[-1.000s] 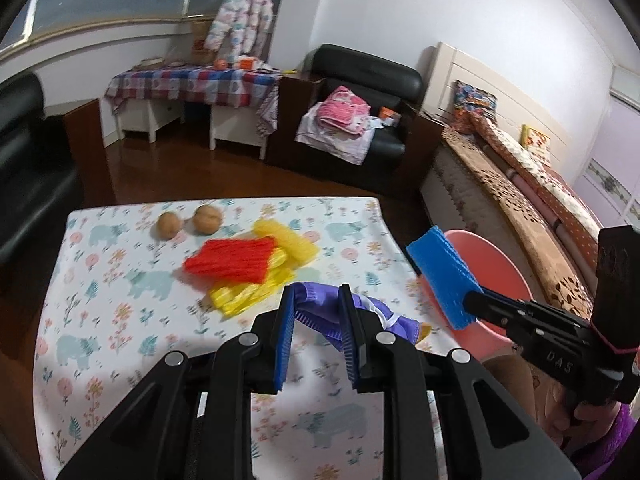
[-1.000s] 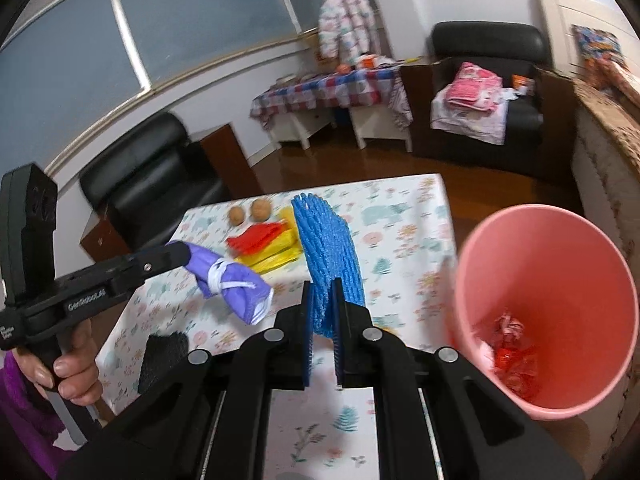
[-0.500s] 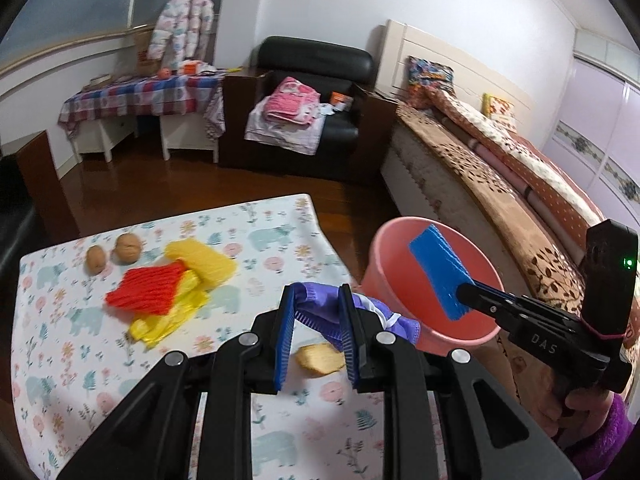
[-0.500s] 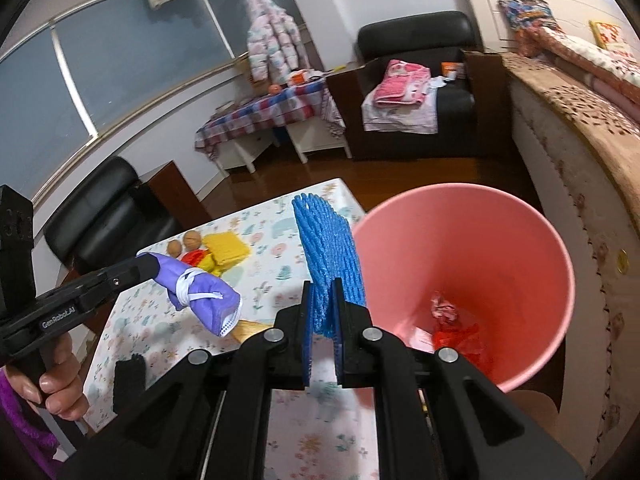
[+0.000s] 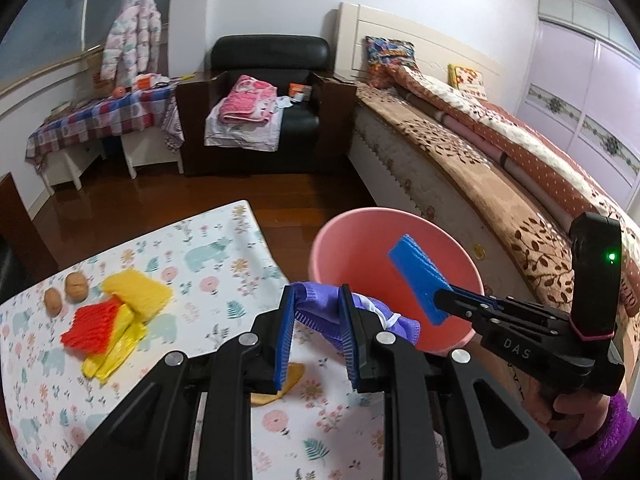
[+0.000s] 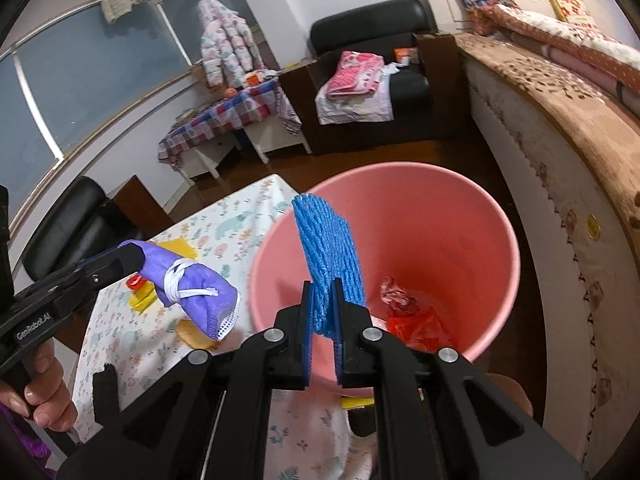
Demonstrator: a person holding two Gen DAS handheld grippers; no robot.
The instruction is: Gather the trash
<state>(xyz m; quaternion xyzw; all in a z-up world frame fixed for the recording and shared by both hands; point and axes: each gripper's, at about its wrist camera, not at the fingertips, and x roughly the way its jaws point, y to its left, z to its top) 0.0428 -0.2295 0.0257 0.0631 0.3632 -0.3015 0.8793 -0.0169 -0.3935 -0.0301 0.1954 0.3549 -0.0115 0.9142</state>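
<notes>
Left gripper (image 5: 316, 332): your fingers are clenched on the purple mask (image 5: 320, 314), rolled up and tied with its white strap; it hangs over the table edge just beside the bin.
Right gripper (image 6: 324, 332): your fingers are pinched tight on the blue foam net (image 6: 330, 256), which stands upright over the bin's mouth.
Bin (image 6: 496, 216): pink, standing on the floor between the table and the bed; red wrappers (image 6: 408, 316) lie at its bottom.
Table (image 5: 224, 264): floral cloth; a red net (image 5: 94, 322) lies on yellow nets (image 5: 132, 300), with two walnuts (image 5: 66, 292) just beside them and an orange peel (image 5: 280, 384) near your left fingers.
Hands: your right hand (image 5: 560, 408) grips its handle beside the bin; your left hand (image 6: 44, 392) grips its own at the table's near side.
</notes>
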